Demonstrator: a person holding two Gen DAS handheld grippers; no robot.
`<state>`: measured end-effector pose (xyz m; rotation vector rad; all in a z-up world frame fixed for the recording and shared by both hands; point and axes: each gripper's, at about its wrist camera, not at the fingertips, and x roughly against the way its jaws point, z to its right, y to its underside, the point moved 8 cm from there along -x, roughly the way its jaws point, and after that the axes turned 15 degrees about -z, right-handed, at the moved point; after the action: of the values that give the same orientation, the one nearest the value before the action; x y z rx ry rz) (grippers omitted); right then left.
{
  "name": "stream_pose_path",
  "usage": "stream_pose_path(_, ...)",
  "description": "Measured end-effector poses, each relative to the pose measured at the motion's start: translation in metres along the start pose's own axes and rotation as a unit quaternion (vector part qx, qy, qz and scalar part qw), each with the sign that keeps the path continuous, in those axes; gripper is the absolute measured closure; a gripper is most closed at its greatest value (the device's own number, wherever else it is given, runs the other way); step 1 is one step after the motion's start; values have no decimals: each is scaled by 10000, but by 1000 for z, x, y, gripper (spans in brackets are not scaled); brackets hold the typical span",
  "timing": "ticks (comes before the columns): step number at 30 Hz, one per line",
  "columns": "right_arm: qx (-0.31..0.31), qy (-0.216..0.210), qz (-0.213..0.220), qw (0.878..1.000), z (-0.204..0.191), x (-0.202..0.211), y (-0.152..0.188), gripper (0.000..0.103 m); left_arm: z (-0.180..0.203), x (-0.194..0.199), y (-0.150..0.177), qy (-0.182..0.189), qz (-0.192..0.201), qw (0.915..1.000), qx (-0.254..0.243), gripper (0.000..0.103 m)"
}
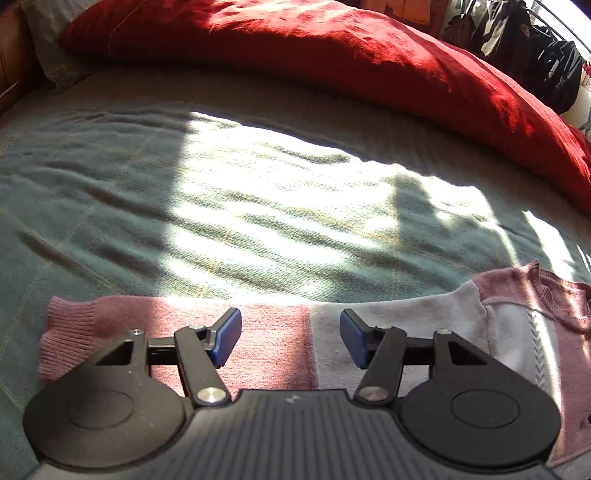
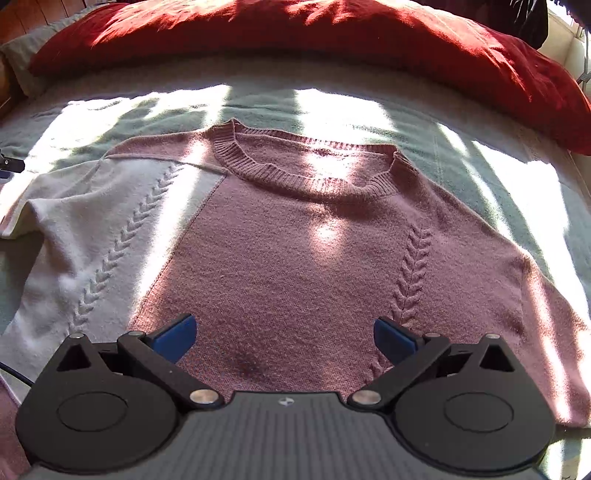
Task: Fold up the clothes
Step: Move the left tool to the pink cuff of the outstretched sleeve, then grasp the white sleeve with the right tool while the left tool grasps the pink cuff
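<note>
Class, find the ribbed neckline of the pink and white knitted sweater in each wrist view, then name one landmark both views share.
Left wrist: ribbed neckline at the far right edge, partly cut off.
Right wrist: ribbed neckline upper centre, fully visible.
Shared landmark: the red blanket across the top.

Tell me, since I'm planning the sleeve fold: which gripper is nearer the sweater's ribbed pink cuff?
Left. The left gripper hangs open over the outstretched sleeve, the ribbed pink cuff just to its left. The right gripper is open over the sweater's chest, below the neckline, no cuff showing there.
</note>
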<state>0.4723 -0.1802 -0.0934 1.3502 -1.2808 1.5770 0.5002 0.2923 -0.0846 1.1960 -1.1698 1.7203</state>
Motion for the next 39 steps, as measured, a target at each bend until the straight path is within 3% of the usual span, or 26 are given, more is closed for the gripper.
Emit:
stream_pose_path(5, 83, -129, 112, 9998, -21, 2, -16, 0, -65, 23, 36, 71, 223, 9898, 1403, 43)
stream_pose_path(9, 263, -183, 133, 9994, -37, 0, -28, 0, -97, 25, 57, 45, 381, 9773, 2085, 45)
stream_pose_path(13, 520, -196, 159, 9983, -50, 1, -38, 0, -77, 33, 32, 389, 659, 9857, 1504, 43)
stream_pose_path(18, 1029, -503, 239, 9931, -82, 2, -62, 0, -28, 19, -1, 661, 458, 9960, 394, 42)
stream_pose_path(24, 1982, -967, 400, 9746, -136, 5, -109, 2, 8, 10, 15, 574, 242, 9971, -429, 30)
stream_pose_path(27, 2451, -1195, 479, 9609, -163, 7, -131, 14, 14, 9, 28, 375, 217, 9950, -896, 29)
stream_pose_path(31, 3123, -1348, 453, 9393, -202, 0, -160, 28, 12, 11, 35, 294, 258, 9924, -1170, 28)
stream_pose_path(35, 3799, -1487, 289, 9125, -244, -18, -181, 33, 1, 15, 34, 289, 369, 9922, -1157, 26)
stream_pose_path(39, 4528, -1543, 36, 8781, -285, -42, -194, 36, -14, 23, 34, 251, 516, 9926, -1074, 25)
